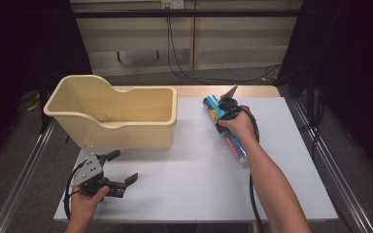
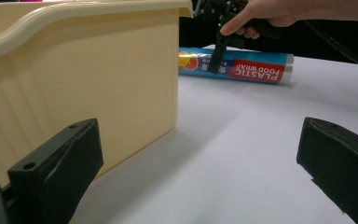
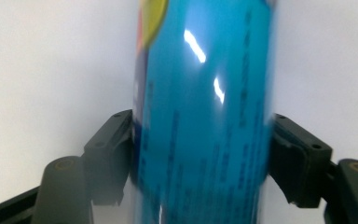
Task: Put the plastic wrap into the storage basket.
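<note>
The plastic food wrap roll (image 1: 226,127) lies on the white table (image 1: 184,174) right of the cream bin (image 1: 111,114), straddled by the right gripper (image 3: 200,158) whose jaws barely touch its glossy sleeve, so it could slip or roll away, while the left gripper (image 1: 119,170) waits wide open and empty.

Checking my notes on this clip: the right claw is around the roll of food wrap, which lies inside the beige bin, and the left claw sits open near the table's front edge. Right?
Not quite. The roll of food wrap lies on the white table, beside the beige bin, as the high view shows. The right claw is around it, and the left claw sits open near the front edge.
</note>
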